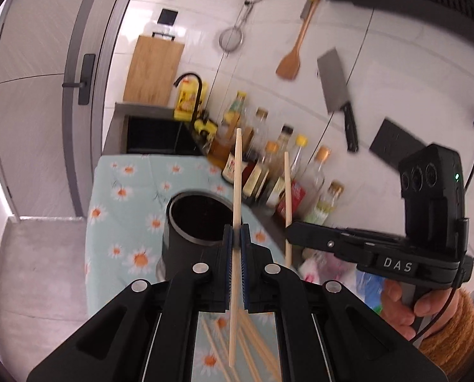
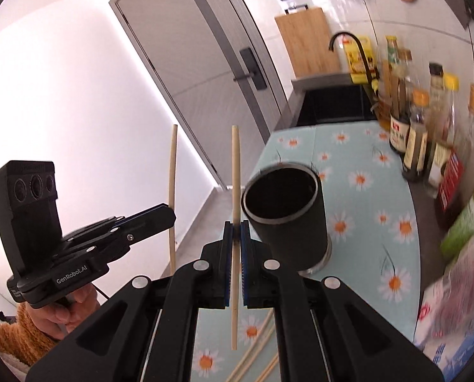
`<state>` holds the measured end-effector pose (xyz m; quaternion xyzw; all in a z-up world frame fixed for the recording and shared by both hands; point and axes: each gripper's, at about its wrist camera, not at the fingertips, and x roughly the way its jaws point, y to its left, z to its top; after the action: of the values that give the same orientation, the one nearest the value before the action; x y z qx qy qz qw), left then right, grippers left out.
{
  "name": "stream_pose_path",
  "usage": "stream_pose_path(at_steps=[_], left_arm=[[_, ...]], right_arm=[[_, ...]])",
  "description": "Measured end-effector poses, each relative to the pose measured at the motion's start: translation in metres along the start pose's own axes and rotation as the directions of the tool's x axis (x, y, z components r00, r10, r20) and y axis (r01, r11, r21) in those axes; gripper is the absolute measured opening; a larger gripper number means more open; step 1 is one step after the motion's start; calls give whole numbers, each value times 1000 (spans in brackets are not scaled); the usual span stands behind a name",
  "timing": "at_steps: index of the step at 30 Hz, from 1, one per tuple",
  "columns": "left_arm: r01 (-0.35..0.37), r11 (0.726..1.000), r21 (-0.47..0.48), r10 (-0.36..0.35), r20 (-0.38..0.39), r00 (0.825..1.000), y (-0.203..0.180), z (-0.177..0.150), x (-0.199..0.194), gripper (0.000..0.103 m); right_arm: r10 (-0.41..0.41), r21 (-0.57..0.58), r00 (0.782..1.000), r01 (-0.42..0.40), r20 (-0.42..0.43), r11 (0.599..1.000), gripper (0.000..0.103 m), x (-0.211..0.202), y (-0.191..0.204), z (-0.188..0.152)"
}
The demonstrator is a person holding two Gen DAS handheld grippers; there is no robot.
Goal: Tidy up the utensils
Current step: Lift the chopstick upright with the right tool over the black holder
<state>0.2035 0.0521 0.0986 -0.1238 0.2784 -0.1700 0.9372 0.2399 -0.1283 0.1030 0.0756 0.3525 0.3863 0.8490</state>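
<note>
My left gripper (image 1: 236,238) is shut on a wooden chopstick (image 1: 237,191), held upright above the counter. My right gripper (image 2: 236,232) is shut on a second chopstick (image 2: 235,184), also upright. Each gripper shows in the other's view: the right one (image 1: 287,230) with its chopstick (image 1: 287,191), the left one (image 2: 172,215) with its chopstick (image 2: 172,172). A black cylindrical holder (image 1: 194,222) stands open-topped on the floral cloth, just ahead of both grippers; in the right wrist view the holder (image 2: 287,219) is right of the fingers. Several loose chopsticks (image 1: 252,350) lie on the cloth below.
A row of sauce and oil bottles (image 1: 268,165) lines the wall side of the counter. A black sink (image 1: 154,133) with a faucet is at the far end. A cleaver (image 1: 337,95), wooden spatula (image 1: 292,60) and strainer hang on the tiled wall. Plastic bags (image 2: 453,293) lie near right.
</note>
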Motion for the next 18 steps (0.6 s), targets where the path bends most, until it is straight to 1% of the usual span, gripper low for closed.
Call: stream_pose_path(at_steps=[2, 6, 7, 9, 11, 14, 15, 16, 18], left_arm=[[27, 999, -26, -26, 28, 999, 6, 8, 5, 4], [50, 998, -38, -45, 123, 991, 16, 18, 11, 4], [63, 997, -34, -56, 170, 984, 17, 20, 10, 4], [72, 997, -28, -64, 220, 973, 21, 25, 9, 4], [84, 996, -22, -75, 287, 955, 23, 30, 10, 4], [82, 997, -2, -76, 353, 933, 25, 34, 14, 4], [75, 997, 2, -70, 374, 925, 26, 35, 15, 4], [49, 999, 12, -50, 399, 916, 26, 35, 18, 4], [28, 999, 24, -35, 425, 905, 27, 35, 23, 4]], right_arm=[[14, -10, 999, -14, 43, 1000, 6, 0, -1, 9], [19, -28, 991, -16, 132, 999, 6, 0, -4, 24], [18, -30, 988, -14, 156, 999, 6, 0, -5, 28], [21, -35, 980, -15, 198, 999, 6, 3, -9, 34], [29, -42, 973, -20, 230, 999, 6, 5, -13, 40], [20, -59, 957, -3, 291, 998, 6, 7, -17, 51], [15, -69, 951, 7, 309, 998, 6, 8, -18, 54], [10, -76, 946, 16, 323, 997, 6, 9, -18, 56], [-8, -90, 938, 42, 348, 995, 6, 12, -20, 60]])
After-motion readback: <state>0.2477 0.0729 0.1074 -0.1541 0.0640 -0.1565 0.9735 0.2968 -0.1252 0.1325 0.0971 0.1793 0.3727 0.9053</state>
